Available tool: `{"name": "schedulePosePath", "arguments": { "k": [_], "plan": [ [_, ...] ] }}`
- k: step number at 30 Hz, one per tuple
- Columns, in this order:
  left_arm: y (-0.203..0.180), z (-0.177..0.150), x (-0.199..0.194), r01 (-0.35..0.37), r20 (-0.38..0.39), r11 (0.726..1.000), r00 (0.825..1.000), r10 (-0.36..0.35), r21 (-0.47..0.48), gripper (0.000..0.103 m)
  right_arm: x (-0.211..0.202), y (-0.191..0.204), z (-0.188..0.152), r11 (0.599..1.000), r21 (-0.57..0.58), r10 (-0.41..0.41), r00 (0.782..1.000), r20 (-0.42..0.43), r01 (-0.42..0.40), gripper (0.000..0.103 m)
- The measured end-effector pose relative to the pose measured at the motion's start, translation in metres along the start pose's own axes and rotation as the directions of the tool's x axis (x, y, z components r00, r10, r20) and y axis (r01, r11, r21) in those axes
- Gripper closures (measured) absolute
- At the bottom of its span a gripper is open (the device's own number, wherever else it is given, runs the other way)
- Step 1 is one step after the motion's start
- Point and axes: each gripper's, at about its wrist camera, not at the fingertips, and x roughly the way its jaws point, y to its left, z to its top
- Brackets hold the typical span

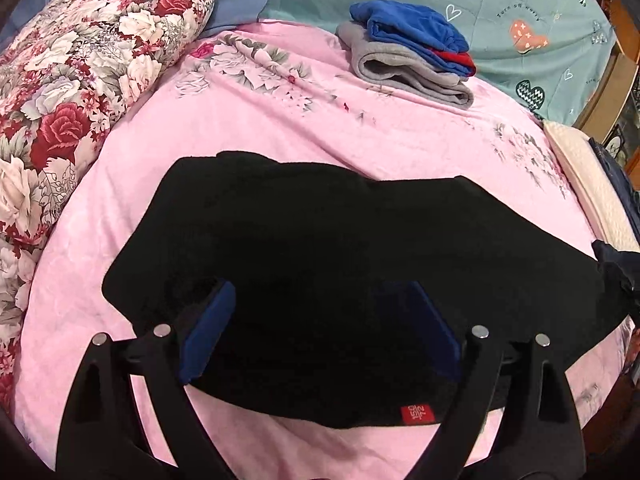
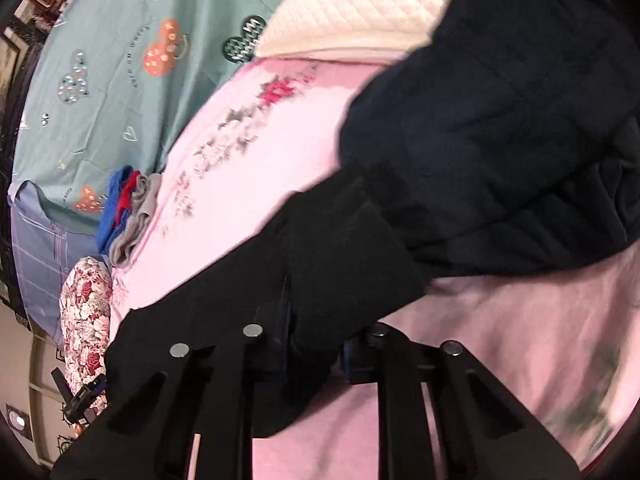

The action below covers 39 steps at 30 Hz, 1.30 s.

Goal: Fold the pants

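The black fleece pants [image 1: 340, 264] lie spread across the pink floral bed cover [image 1: 256, 128], running from the left side toward the right edge of the bed, with a small red label [image 1: 417, 415] showing at their near hem. In the left wrist view, the left tongs [image 1: 320, 304] are spread wide, their blue-padded fingers [image 1: 210, 328] standing apart above the dark cloth (whether the pads touch the fabric cannot be told against the black). Nothing is held between them.

In the right wrist view, the right tongs [image 2: 316, 336] are pinching a fold of the black pants [image 2: 320, 264]; the cloth bunches up between the nearly closed fingers and lifts off the cover there. Just beyond that grip, a dark navy ribbed knit garment [image 2: 500, 128] lies partly over the bed cover [image 2: 260, 184] and touches the pants' end. A cream quilted pad [image 2: 360, 12] sits behind it.

At the far side of the bed, well apart from the pants, a stack of folded clothes [image 1: 412, 52] rests with blue on top, a red strip between, and grey beneath. A red and white rose-patterned pillow [image 1: 80, 80] lies along the left edge, and a teal sheet with heart prints [image 1: 520, 12] covers the area behind the stack.
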Motion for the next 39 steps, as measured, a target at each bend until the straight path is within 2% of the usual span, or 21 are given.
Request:
{"name": "schedulePosePath", "arguments": {
  "k": [4,7,9,12,13,15,16,17,18,19,21,23,25,26,27,30,31,33,36,39],
  "plan": [
    [0.008,-0.005,-0.014,0.038,0.044,0.999,0.998,-0.038,-0.009,0.013,-0.012,0.053,0.005,0.995,-0.097,0.040,0.999,0.036,-0.037,0.086],
    [0.012,-0.009,-0.023,0.058,0.067,0.998,0.996,-0.057,-0.013,0.013,-0.009,0.115,0.003,0.971,-0.228,0.079,0.997,0.017,-0.073,0.086],
    [0.015,-0.013,-0.028,0.071,0.079,0.997,0.994,-0.070,-0.016,0.013,0.004,0.161,-0.005,0.940,-0.322,0.113,0.993,-0.027,-0.116,0.086],
    [0.019,-0.018,-0.033,0.089,0.086,0.996,0.992,-0.087,-0.022,0.013,0.041,0.226,-0.031,0.873,-0.454,0.134,0.982,-0.134,-0.181,0.086],
    [0.020,-0.020,-0.034,0.094,0.087,0.995,0.992,-0.091,-0.025,0.013,0.056,0.243,-0.043,0.848,-0.497,0.118,0.979,-0.164,-0.185,0.086],
    [0.022,-0.023,-0.037,0.102,0.090,0.994,0.991,-0.099,-0.031,0.013,0.092,0.272,-0.076,0.779,-0.609,0.024,0.977,-0.210,-0.150,0.086],
    [0.023,-0.024,-0.038,0.104,0.090,0.994,0.991,-0.100,-0.034,0.013,0.117,0.286,-0.100,0.725,-0.674,-0.053,0.965,-0.257,-0.139,0.082],
    [0.024,-0.025,-0.039,0.104,0.090,0.994,0.991,-0.101,-0.037,0.013,0.133,0.291,-0.117,0.696,-0.701,-0.097,0.946,-0.308,-0.157,0.082],
    [0.026,-0.026,-0.041,0.105,0.093,0.994,0.991,-0.101,-0.042,0.013,0.147,0.295,-0.133,0.678,-0.711,-0.126,0.923,-0.363,-0.187,0.076],
    [0.028,-0.027,-0.042,0.105,0.096,0.993,0.990,-0.100,-0.047,0.013,0.155,0.299,-0.144,0.676,-0.702,-0.128,0.902,-0.412,-0.224,0.067],
    [0.034,-0.027,-0.044,0.110,0.102,0.992,0.990,-0.103,-0.066,0.013,0.150,0.305,-0.147,0.681,-0.682,-0.075,0.901,-0.427,-0.266,0.049],
    [0.038,-0.026,-0.042,0.118,0.102,0.988,0.989,-0.108,-0.097,0.013,0.136,0.307,-0.133,0.709,-0.620,0.047,0.899,-0.435,-0.337,0.047],
    [0.041,-0.026,-0.039,0.123,0.093,0.985,0.989,-0.112,-0.119,0.013,0.129,0.300,-0.119,0.751,-0.561,0.102,0.901,-0.421,-0.347,0.040],
    [0.042,-0.026,-0.038,0.123,0.088,0.984,0.990,-0.113,-0.126,0.013,0.130,0.297,-0.115,0.773,-0.540,0.102,0.906,-0.411,-0.332,0.039],
    [0.042,-0.027,-0.036,0.121,0.077,0.984,0.991,-0.111,-0.134,0.013,0.136,0.293,-0.116,0.787,-0.542,0.064,0.913,-0.403,-0.294,0.038],
    [0.045,-0.030,-0.035,0.109,0.061,0.981,0.993,-0.100,-0.160,0.013,0.154,0.273,-0.126,0.793,-0.582,-0.095,0.908,-0.408,-0.179,0.038],
    [0.047,-0.031,-0.036,0.109,0.057,0.979,0.993,-0.101,-0.174,0.013,0.150,0.276,-0.131,0.764,-0.622,-0.100,0.920,-0.378,-0.173,0.038],
    [0.050,-0.031,-0.037,0.120,0.046,0.972,0.993,-0.113,-0.202,0.013,0.140,0.292,-0.142,0.702,-0.685,-0.085,0.932,-0.352,-0.194,0.038],
    [0.055,-0.034,-0.037,0.140,0.019,0.955,0.990,-0.140,-0.262,0.011,0.124,0.331,-0.174,0.543,-0.786,0.004,0.937,-0.349,-0.295,0.034],
    [0.059,-0.039,-0.038,0.142,0.002,0.942,0.989,-0.148,-0.304,0.011,0.128,0.362,-0.219,0.365,-0.856,0.011,0.921,-0.388,-0.365,0.032]
  ]
}}
